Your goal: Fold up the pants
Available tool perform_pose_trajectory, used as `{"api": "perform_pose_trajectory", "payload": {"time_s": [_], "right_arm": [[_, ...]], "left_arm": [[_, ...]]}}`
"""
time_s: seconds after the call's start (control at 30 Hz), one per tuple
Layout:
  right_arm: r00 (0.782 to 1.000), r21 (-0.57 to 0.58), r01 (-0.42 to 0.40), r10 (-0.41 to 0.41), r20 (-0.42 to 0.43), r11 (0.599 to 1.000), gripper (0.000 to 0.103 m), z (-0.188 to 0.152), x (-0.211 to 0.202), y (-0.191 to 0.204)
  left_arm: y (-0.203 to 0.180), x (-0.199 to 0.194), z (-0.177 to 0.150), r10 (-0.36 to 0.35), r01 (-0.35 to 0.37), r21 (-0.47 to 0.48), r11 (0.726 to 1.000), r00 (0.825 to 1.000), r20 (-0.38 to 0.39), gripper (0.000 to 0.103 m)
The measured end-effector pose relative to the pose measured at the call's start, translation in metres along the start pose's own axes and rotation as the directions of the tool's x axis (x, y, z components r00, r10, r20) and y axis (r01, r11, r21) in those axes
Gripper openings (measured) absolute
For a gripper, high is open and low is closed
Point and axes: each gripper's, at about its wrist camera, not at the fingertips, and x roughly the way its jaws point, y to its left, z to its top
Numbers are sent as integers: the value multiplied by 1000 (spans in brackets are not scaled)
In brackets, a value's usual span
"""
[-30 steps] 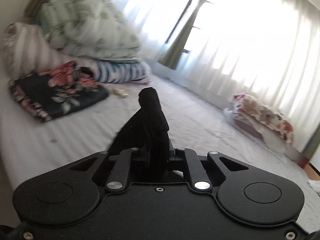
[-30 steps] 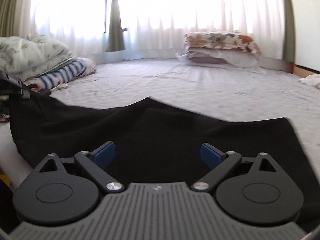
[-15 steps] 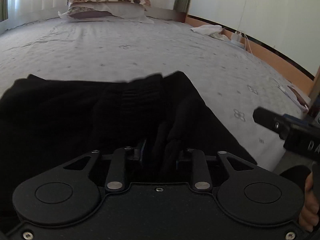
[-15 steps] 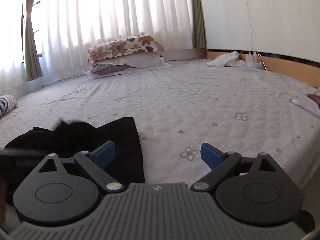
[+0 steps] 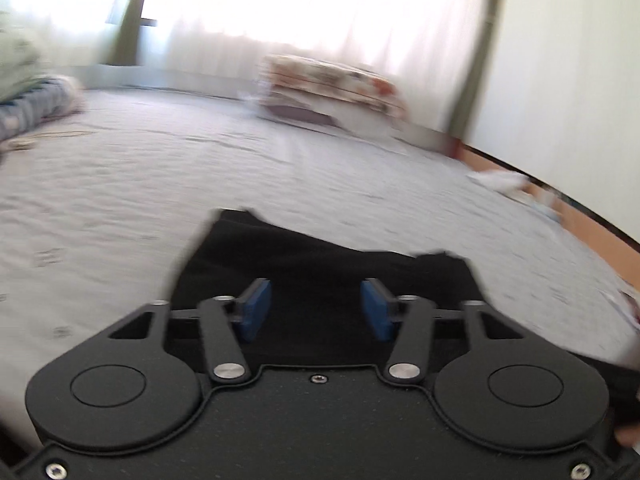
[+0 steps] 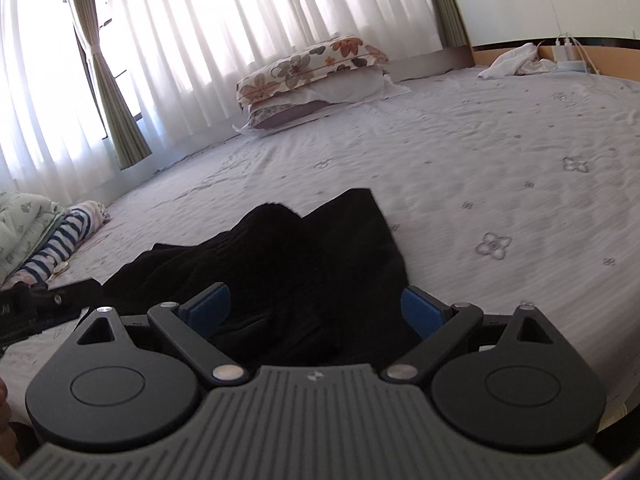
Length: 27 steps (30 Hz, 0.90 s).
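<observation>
The black pants point(image 5: 320, 264) lie on the pale bedsheet point(image 5: 120, 184) near its front edge. In the right wrist view the pants point(image 6: 288, 264) are doubled over into a rumpled heap with a raised fold in the middle. My left gripper point(image 5: 314, 310) is open just above the cloth, blue pads apart, holding nothing. My right gripper point(image 6: 316, 312) is open too, its pads wide on either side of the heap's near end. The left gripper's body point(image 6: 36, 312) shows at the left edge of the right wrist view.
Stacked floral pillows point(image 6: 308, 80) lie at the far side by the curtains. Folded bedding and a striped cloth point(image 6: 60, 240) sit at the left. A white cloth point(image 6: 512, 60) and chargers lie by the wooden headboard at the right.
My left gripper has let go of the pants and opened; it now looks across the bed. The pants' held end now lies folded over on the rest. The right gripper turned back toward the pants.
</observation>
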Motion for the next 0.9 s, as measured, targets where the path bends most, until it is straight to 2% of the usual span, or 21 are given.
{"api": "perform_pose_trajectory", "payload": {"time_s": [0.03,0.07,0.17,0.43,0.53,0.67,0.73,0.83,0.9], "right_arm": [[1000,-11,0,-1,-19,1000,99,-3,4,5],[999,-24,4,-5,-35,1000,99,-6,8,12],[997,-44,26,-28,-65,999,99,-15,15,26],[996,-15,80,-81,-41,997,98,-22,34,46],[991,10,131,-132,17,991,90,-25,45,46],[974,-62,218,-214,70,974,86,-34,57,59],[963,-53,259,-254,85,964,87,-35,54,61],[949,26,301,-302,93,953,90,-37,40,53],[957,49,274,-277,82,960,89,-41,29,51]], "left_arm": [[9,3,1,68,-68,7,998,998,0,29],[16,5,1,121,-121,23,992,993,-1,26],[30,11,-6,191,-191,60,980,982,7,25],[32,35,-30,178,-174,69,982,983,-52,25],[31,34,-35,161,-158,61,986,985,-55,26],[31,33,-37,155,-152,56,987,987,-53,27],[31,33,-37,147,-145,43,989,987,-58,27],[32,34,-38,129,-128,24,991,990,-63,29],[31,35,-40,134,-132,42,990,989,-55,29]]}}
